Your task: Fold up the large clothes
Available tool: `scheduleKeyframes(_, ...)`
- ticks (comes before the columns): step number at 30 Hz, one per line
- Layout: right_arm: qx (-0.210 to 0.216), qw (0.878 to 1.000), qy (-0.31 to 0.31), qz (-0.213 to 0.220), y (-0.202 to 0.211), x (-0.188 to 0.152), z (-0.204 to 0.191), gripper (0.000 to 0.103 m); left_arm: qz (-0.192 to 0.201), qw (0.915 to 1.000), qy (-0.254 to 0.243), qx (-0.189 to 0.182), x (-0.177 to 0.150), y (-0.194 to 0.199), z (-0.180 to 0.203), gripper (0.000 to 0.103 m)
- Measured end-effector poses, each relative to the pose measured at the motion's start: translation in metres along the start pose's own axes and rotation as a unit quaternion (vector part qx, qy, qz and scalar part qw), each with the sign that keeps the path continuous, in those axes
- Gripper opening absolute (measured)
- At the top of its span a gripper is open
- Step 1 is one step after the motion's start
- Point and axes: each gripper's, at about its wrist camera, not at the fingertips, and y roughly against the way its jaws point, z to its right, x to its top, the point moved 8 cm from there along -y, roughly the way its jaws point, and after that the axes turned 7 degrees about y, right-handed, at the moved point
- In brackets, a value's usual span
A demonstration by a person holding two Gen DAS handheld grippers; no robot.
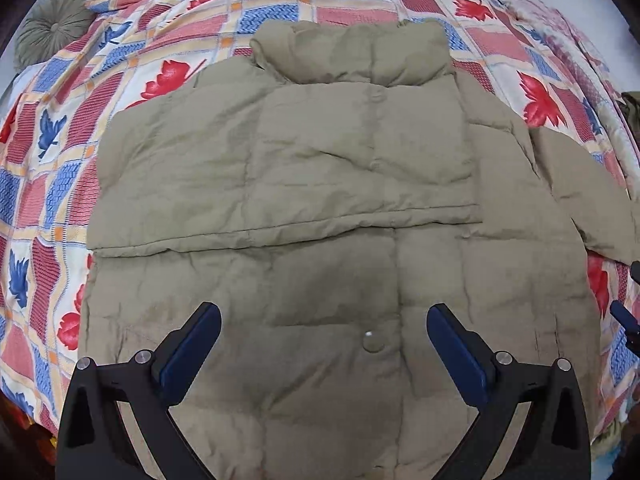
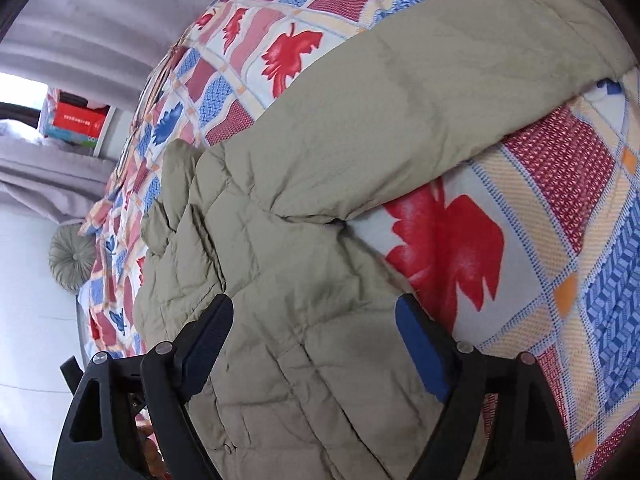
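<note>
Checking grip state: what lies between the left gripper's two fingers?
Only the jacket's quilted front and one snap button, ungripped, in the left wrist view.

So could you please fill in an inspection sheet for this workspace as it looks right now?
Surface: bed under a patterned blanket with red and blue leaves.
Job's things: khaki puffer jacket lying flat, one sleeve folded across its front, the other sleeve spread out sideways.
Clutter: round grey cushion at the bed's far corner.
Grippers: left gripper open above the jacket; right gripper open, holding nothing.
Cables: nothing seen.
Surroundings: grey curtain; shelf with red box.
</note>
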Motion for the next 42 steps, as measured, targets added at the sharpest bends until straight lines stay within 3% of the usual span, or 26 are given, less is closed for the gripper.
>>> scheduleKeyframes(12,-0.003,0.991,-0.1,0.091,0.039,0.046,0.085,0.087,-0.018,0.999,-0.03,-0.027,-0.001,-0.006,0.07,0.103)
scheduleKeyframes(23,0.033,0.96,-0.234,0.152,0.056,0.123,0.184,0.087,-0.027,0.998,-0.044,-0.036,-0.003,-0.011,0.114,0.103)
scheduleKeyframes(30,0.12,0.928,-0.31,0.17,0.046,0.155,0.199,0.086,-0.016,0.9979,-0.048,-0.04,0.005,-0.005,0.118,0.103)
scheduleKeyframes(32,0.137,0.922,-0.323,0.161,0.042,0.16,0.194,0.077,-0.01,0.9981,-0.047,-0.039,0.009,-0.002,0.114,0.103)
scheduleKeyframes(34,0.151,0.923,-0.321,0.146,0.037,0.163,0.187,0.02,-0.003,0.9983,-0.043,-0.04,0.012,0.003,0.106,0.103)
scheduleKeyframes(35,0.159,0.925,-0.314,0.145,0.037,0.166,0.18,0.011,0.001,0.9984,-0.041,-0.039,0.014,0.005,0.102,0.103)
scheduleKeyframes(42,0.203,0.947,-0.203,0.146,0.048,0.182,0.086,0.008,0.03,0.9991,-0.017,-0.026,0.029,0.014,0.051,0.103)
